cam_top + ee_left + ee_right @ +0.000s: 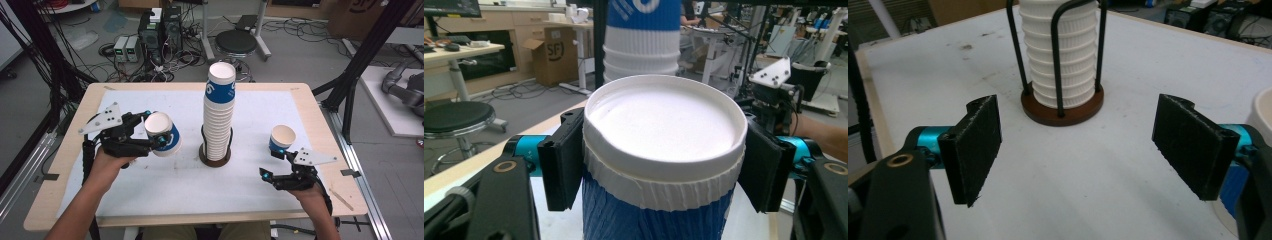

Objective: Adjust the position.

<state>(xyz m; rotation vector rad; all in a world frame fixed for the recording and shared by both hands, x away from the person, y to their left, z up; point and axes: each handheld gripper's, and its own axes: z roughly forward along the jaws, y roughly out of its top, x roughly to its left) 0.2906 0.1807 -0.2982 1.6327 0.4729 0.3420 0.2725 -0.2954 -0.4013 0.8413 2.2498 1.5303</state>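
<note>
My left gripper [155,129] is shut on a blue and white paper cup [165,135], held left of the tall cup stack [218,110] with its mouth tipped up toward the camera. In the left gripper view both black pads [561,160] press the cup [664,150] just under its rim. The stack stands in a black wire holder on a round brown base [215,159]. My right gripper [270,163] rests open at the front right, beside a single upright cup [282,139]. In the right gripper view nothing lies between the spread jaws [1083,150], and the holder [1060,65] stands ahead.
A white mat [260,180] covers most of the wooden table [320,200]. Beyond the far edge are a black stool [236,42], computer boxes [160,30] and loose cables on the floor. Black frame posts [365,55] rise at the right.
</note>
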